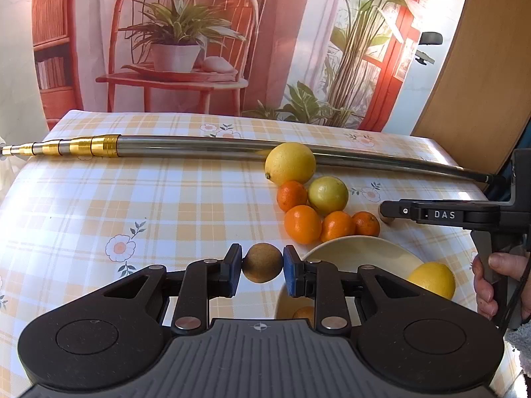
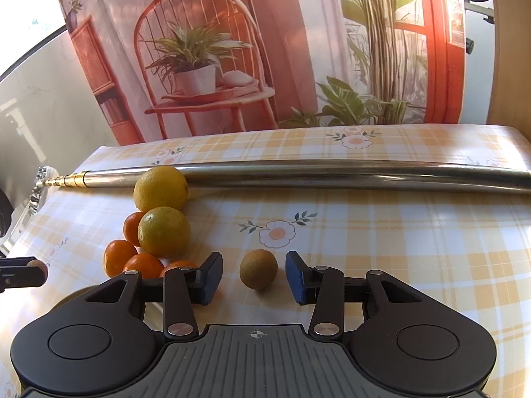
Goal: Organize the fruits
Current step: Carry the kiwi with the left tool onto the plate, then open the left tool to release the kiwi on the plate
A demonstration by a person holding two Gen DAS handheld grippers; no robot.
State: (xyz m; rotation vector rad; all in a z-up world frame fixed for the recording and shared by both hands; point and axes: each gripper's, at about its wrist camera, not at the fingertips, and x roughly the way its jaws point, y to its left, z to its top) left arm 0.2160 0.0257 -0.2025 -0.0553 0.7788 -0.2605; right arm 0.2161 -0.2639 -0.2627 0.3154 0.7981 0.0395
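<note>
Left gripper (image 1: 262, 265) fingers clench one small brown-green round fruit (image 1: 262, 263) beside our cream bowl (image 1: 358, 248), right gripper (image 2: 254, 277) fingers parted around another brown-green fruit (image 2: 258, 269) resting on the plaid worktop (image 2: 398, 232); next we judge: bowl the first, close on the second.

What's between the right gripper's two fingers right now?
A small brown fruit on the tablecloth, clear of both jaws of the open right gripper, per the right wrist view.

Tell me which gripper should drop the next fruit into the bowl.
Left: the left gripper pinches a brown fruit beside the bowl; the right gripper is open around a second fruit, ungripped.
</note>
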